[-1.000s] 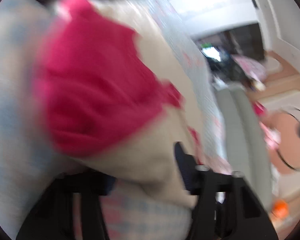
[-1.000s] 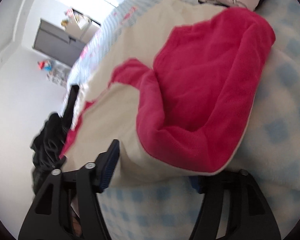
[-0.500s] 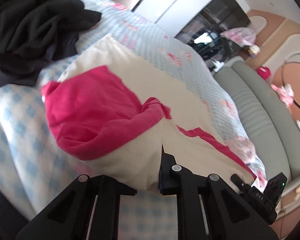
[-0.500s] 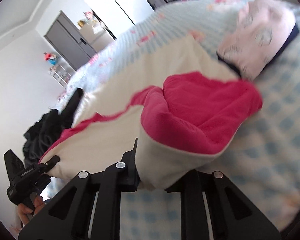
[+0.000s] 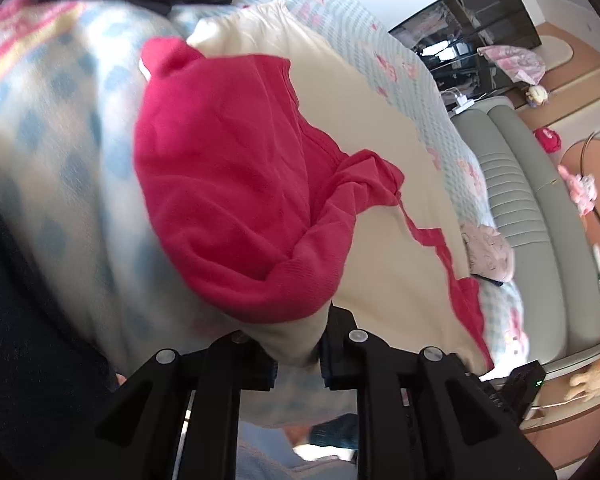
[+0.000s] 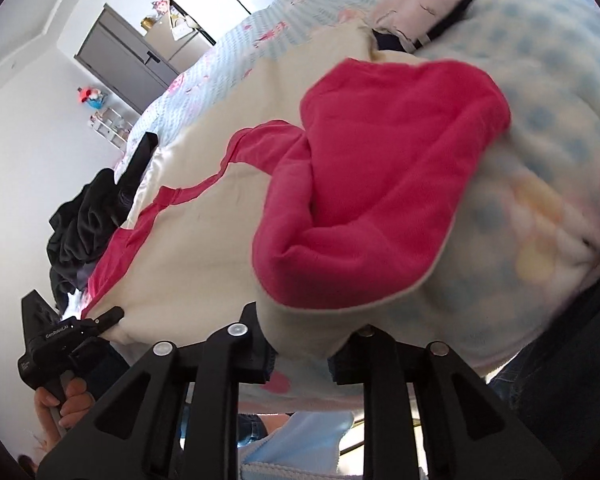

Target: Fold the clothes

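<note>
Left gripper point(image 5: 296, 364) and right gripper point(image 6: 302, 360) each pinch the near cream hem of one garment point(image 5: 228, 184) — cream body, red sleeve folded over it. Both sets of jaws are easing open slightly, cloth still between the pads in both views.

Garment lies on the bed point(image 6: 540, 128), stretching ahead of both grippers, near edge lifted at the two grip points.

Only the left view shows: grey sofa point(image 5: 516, 184) to the gripper's right beyond the bed edge, dark shelf unit point(image 5: 472, 28) far ahead-right, small pink folded item point(image 5: 488, 252) on the bed just right of the garment.

Only the right view shows: the left gripper from outside, low left, a hand point(image 6: 64, 404) on its grip, its tips on the garment's corner; grey cabinet point(image 6: 128, 56) far ahead-left.

Both show a black clothes pile point(image 6: 84, 224) — one pile, past the garment's far-left end.

Count: one garment, two grippers, one black pile, one pink item.

Bed's near edge sits right under the grippers; checked blanket is bare on the sleeve side.
</note>
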Motion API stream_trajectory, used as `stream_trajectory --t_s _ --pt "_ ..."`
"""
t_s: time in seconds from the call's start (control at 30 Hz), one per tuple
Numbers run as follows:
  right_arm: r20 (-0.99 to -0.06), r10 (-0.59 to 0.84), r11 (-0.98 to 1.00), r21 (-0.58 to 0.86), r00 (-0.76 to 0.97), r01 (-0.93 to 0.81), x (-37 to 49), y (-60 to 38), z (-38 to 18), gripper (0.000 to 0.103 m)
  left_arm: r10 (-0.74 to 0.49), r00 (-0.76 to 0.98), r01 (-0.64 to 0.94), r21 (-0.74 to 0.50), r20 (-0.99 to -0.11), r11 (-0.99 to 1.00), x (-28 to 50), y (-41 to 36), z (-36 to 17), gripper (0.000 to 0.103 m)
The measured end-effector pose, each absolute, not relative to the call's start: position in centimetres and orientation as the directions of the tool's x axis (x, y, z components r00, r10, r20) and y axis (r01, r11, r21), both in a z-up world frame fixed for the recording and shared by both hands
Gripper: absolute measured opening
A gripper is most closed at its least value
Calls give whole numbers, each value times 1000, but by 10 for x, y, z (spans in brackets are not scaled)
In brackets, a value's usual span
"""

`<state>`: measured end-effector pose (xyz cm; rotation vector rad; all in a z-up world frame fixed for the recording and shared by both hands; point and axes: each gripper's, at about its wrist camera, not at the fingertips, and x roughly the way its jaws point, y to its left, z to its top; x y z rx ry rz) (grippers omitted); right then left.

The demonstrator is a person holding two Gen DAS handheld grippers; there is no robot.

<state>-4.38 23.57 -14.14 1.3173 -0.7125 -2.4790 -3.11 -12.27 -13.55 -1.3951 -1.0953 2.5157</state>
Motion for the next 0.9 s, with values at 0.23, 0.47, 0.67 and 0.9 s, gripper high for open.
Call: stream_trajectory --t_s 0.23,0.47,0.67,0.9 --pt "-713 -373 -865 499 -594 -55 -31 252 -130 41 213 -608 335 -490 -765 -805 -4 -130 -117 36" --pt "-721 -234 -874 450 -652 -185 -12 279 -118 54 -40 -620 493 -350 -784 -796 22 -143 -79 47" --pt "-732 -158 -884 404 -663 -235 -11 275 -106 55 -11 -692 441 -411 -722 -798 25 -162 -61 47" --pt "-695 -48 -843 413 -717 -344 9 311 -96 57 298 -706 96 -503 -642 -859 -10 -111 -67 47"
